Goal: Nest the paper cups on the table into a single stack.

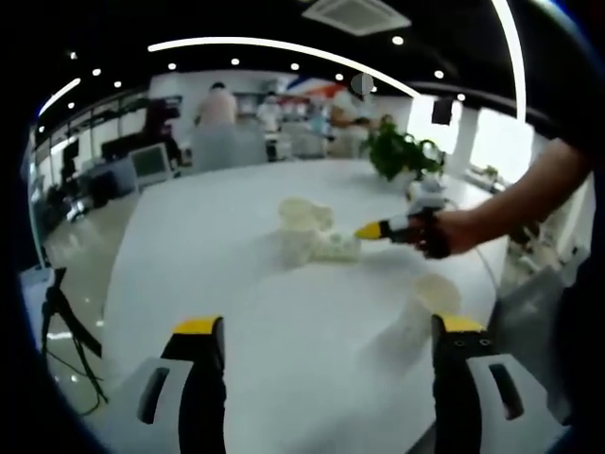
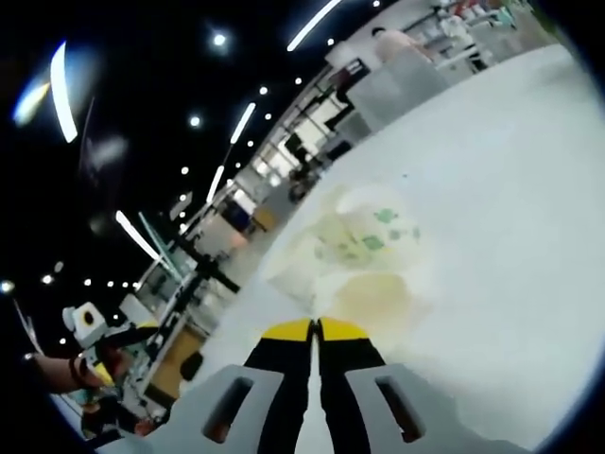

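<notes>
Several white paper cups (image 1: 304, 227) lie in a loose cluster at the middle of the white table (image 1: 208, 246). One more cup (image 1: 423, 301) lies on its side near my right jaw. My left gripper (image 1: 328, 324) stands wide open over the near table with nothing between its jaws. My right gripper (image 1: 371, 230), held by a hand, reaches in from the right and touches the cluster. In the right gripper view, my right gripper (image 2: 315, 329) has its jaws pressed together at the rim of a tipped cup (image 2: 383, 291). Cups with green print (image 2: 369, 235) lie just behind.
A potted plant (image 1: 402, 151) stands at the table's far right. Desks, monitors and a person are in the background behind the table. A tripod (image 1: 59, 317) stands on the floor at the left. The left gripper and hand (image 2: 90, 364) show at the lower left.
</notes>
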